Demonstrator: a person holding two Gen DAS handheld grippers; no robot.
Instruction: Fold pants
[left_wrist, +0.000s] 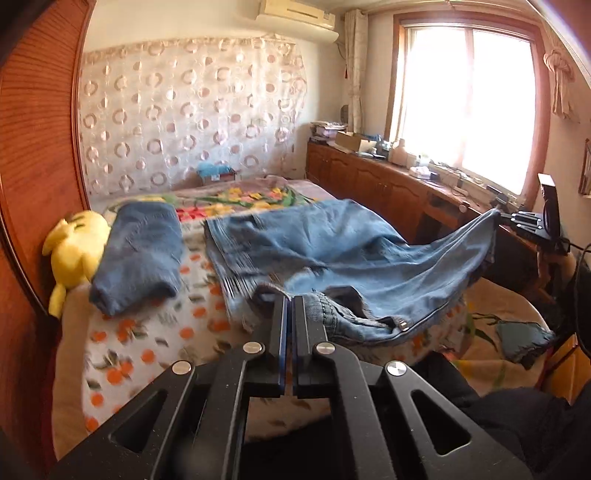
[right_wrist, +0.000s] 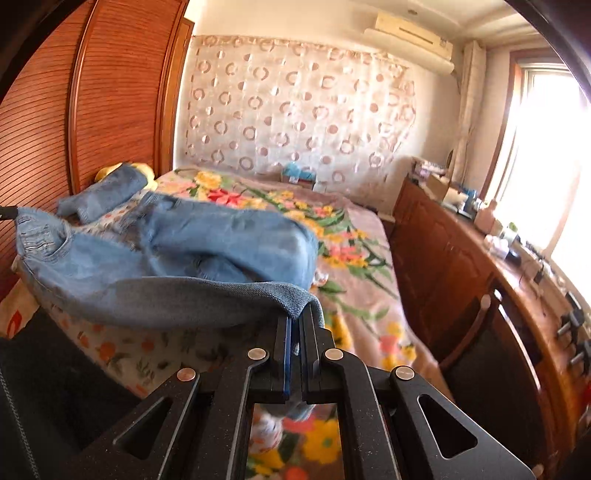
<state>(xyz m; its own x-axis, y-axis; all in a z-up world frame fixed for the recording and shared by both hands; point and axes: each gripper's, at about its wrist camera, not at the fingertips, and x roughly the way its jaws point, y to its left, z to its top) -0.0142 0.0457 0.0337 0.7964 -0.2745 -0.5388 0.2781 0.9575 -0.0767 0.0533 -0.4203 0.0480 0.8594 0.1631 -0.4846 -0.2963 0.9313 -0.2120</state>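
Light blue jeans (left_wrist: 332, 254) hang lifted above the bed, stretched between my two grippers. My left gripper (left_wrist: 290, 299) is shut on the waistband beside the zipper and button. In the left wrist view my right gripper (left_wrist: 513, 221) shows at the far right, holding the other end of the waistband. My right gripper (right_wrist: 295, 317) is shut on a denim edge of the jeans (right_wrist: 177, 254), whose legs trail back onto the bed. A second pair of jeans (left_wrist: 140, 251), darker blue, lies folded at the left of the bed, and shows again as the folded pair (right_wrist: 107, 192).
The bed (left_wrist: 147, 354) carries a flowered blanket. A yellow plush toy (left_wrist: 74, 251) leans on the wooden wardrobe (left_wrist: 37, 147) at the left. A cluttered wooden cabinet (right_wrist: 461, 266) runs under the bright window (left_wrist: 469, 103) on the right. A blue box (left_wrist: 216, 173) sits at the bed's far end.
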